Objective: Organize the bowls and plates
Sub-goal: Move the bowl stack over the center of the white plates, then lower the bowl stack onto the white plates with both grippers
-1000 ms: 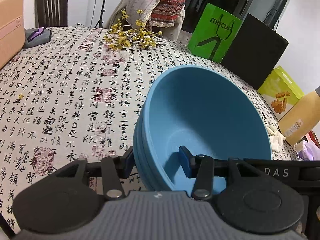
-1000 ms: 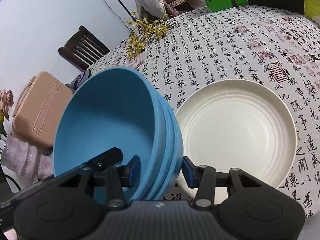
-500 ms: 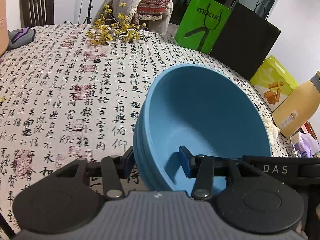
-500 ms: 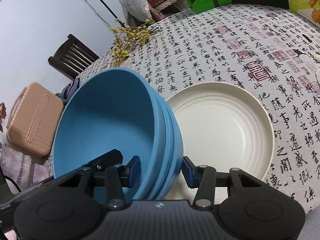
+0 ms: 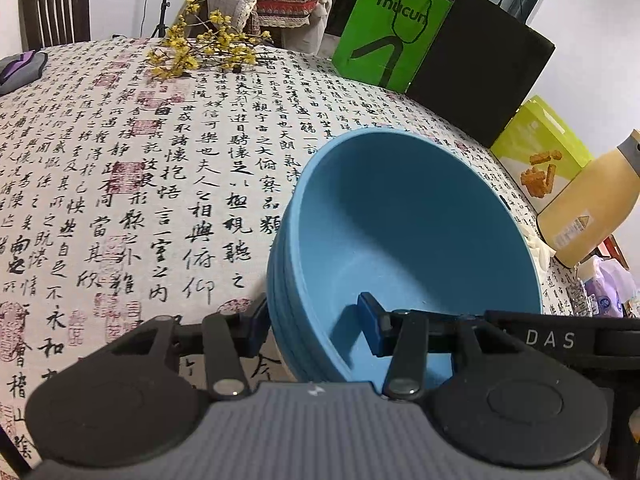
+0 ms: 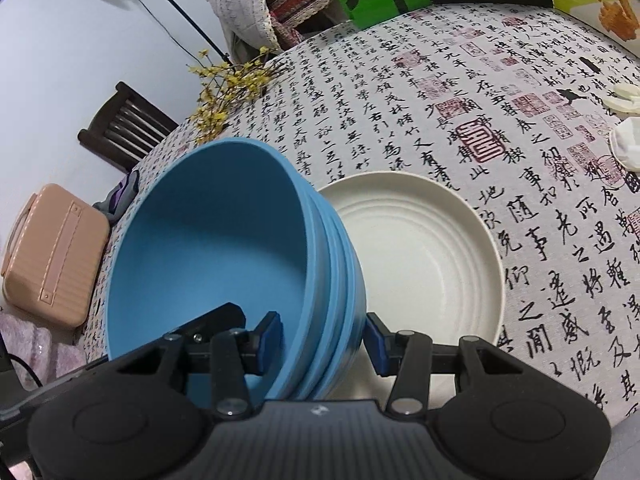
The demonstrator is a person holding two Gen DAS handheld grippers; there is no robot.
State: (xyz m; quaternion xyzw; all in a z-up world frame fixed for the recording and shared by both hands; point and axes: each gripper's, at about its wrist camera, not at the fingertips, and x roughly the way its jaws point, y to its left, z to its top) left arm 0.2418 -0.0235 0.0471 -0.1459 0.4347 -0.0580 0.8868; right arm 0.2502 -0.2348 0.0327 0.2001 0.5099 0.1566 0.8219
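Note:
A stack of nested blue bowls hangs tilted above the table, held by both grippers on opposite sides of its rim. My left gripper is shut on the stack's wall, one pad inside the top bowl and one outside. On the other side my right gripper is shut on the blue bowls the same way. A white ridged plate lies flat on the tablecloth just right of the stack in the right wrist view, partly hidden behind it.
The round table wears a calligraphy-print cloth. Yellow flower sprigs lie at its far side. A green bag, a black bag, a snack box and a yellow bottle line the right edge. A chair and a pink case stand beyond.
Both grippers carried the bowl stack sideways across the table, grip unchanged. The white plate has slid left and looks smaller in the right wrist view. The bottle has come further into the left wrist view.

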